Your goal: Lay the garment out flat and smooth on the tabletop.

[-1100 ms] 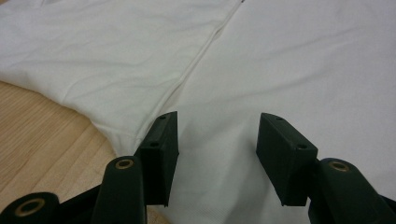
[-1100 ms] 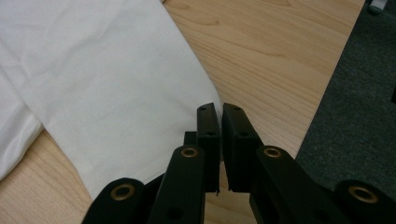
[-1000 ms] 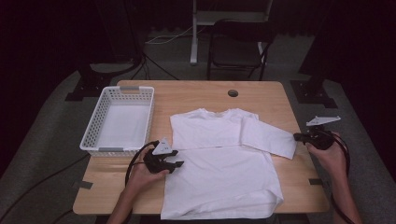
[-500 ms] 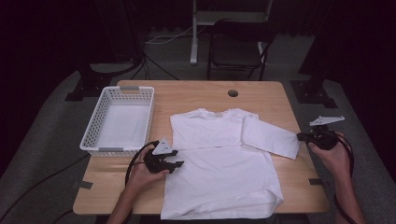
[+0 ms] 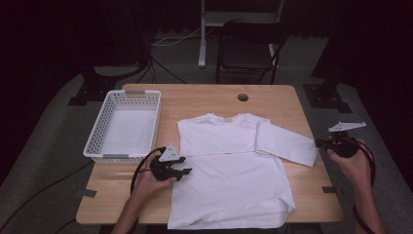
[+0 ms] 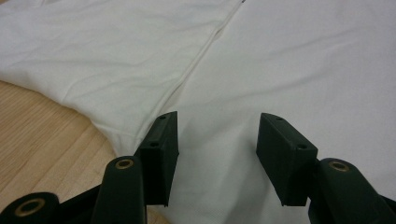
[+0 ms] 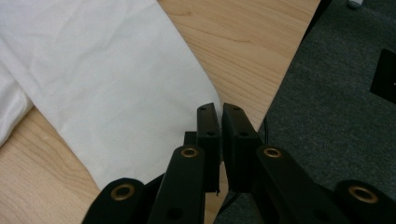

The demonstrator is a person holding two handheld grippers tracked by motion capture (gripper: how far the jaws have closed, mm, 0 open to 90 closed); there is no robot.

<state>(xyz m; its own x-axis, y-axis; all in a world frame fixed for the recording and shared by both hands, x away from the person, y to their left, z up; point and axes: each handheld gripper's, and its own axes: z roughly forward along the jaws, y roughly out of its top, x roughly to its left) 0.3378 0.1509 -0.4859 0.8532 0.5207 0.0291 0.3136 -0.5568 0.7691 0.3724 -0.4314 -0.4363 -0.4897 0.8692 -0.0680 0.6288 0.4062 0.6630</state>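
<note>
A white long-sleeved shirt [image 5: 234, 180] lies flat on the wooden table [image 5: 204, 100], collar toward the far side. One sleeve is folded across the chest; the other sleeve [image 5: 287, 144] stretches out to the right edge. My left gripper [image 5: 182, 171] rests open at the shirt's left side edge. In the left gripper view its jaws [image 6: 217, 123] straddle the white shirt cloth [image 6: 303, 70]. My right gripper [image 5: 319, 143] is just off the table's right edge. In the right gripper view it [image 7: 220, 108] is shut with the corner of the sleeve cuff [image 7: 102, 84] at its tips.
A white plastic basket [image 5: 102, 155] stands at the table's left, its inside bare. A round cable hole [image 5: 242, 97] sits near the far edge. A dark chair [image 5: 246, 53] and stand legs are behind the table. Grey carpet [image 7: 336, 116] lies under the right gripper.
The right gripper has drawn a little to the right, and the sleeve end has stretched outward with it. The left gripper has stayed in place.
</note>
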